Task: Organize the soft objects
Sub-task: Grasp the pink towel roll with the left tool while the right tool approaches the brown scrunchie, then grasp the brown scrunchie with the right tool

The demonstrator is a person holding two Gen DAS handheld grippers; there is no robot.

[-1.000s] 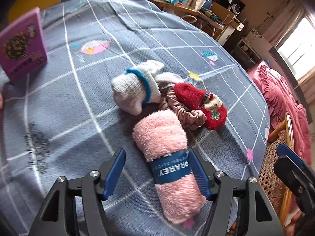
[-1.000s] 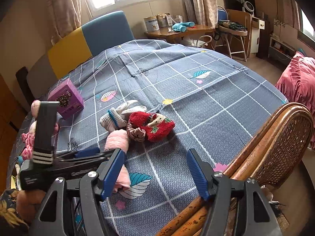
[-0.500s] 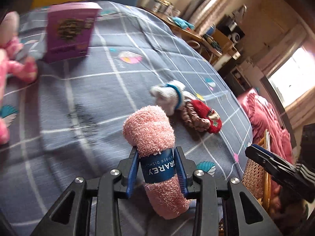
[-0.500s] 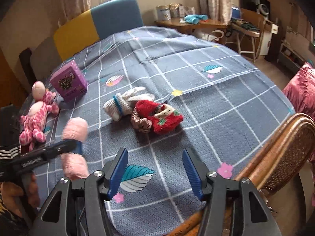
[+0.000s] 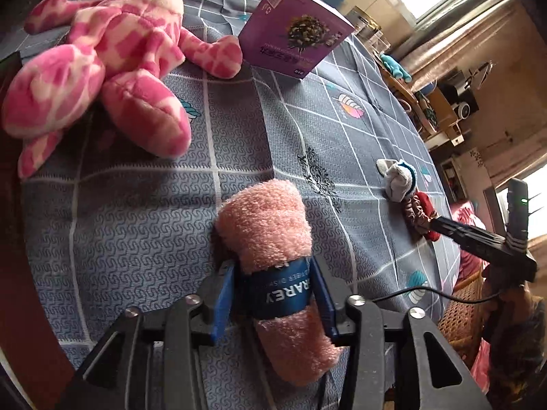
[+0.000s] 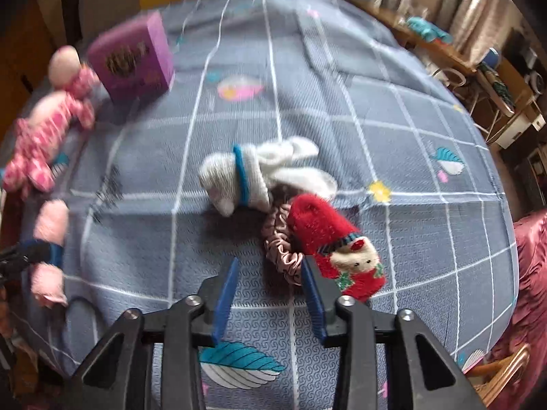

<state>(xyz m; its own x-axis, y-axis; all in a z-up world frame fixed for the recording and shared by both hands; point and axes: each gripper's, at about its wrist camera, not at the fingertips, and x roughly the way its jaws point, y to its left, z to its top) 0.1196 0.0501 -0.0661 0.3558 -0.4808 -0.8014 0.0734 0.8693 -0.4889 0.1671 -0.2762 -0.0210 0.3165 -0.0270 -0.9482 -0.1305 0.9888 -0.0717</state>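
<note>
With my left gripper (image 5: 273,294) opening around the fluffy pink rolled towel with its blue paper band (image 5: 270,239), set down near the pink spotted plush toy (image 5: 102,68), my empty right gripper (image 6: 270,290) narrows towards the satin scrunchie (image 6: 282,249), probably next.

A fluffy pink rolled towel (image 5: 265,239) with a dark blue paper band lies lengthwise on the bed (image 5: 154,212), below the pink spotted plush toy (image 5: 102,54). Well to its right, a white sock bundle (image 6: 253,174) with a blue cuff touches a dusty-pink satin scrunchie (image 6: 282,253), and a red Christmas sock (image 6: 336,249) lies over that scrunchie.
</note>
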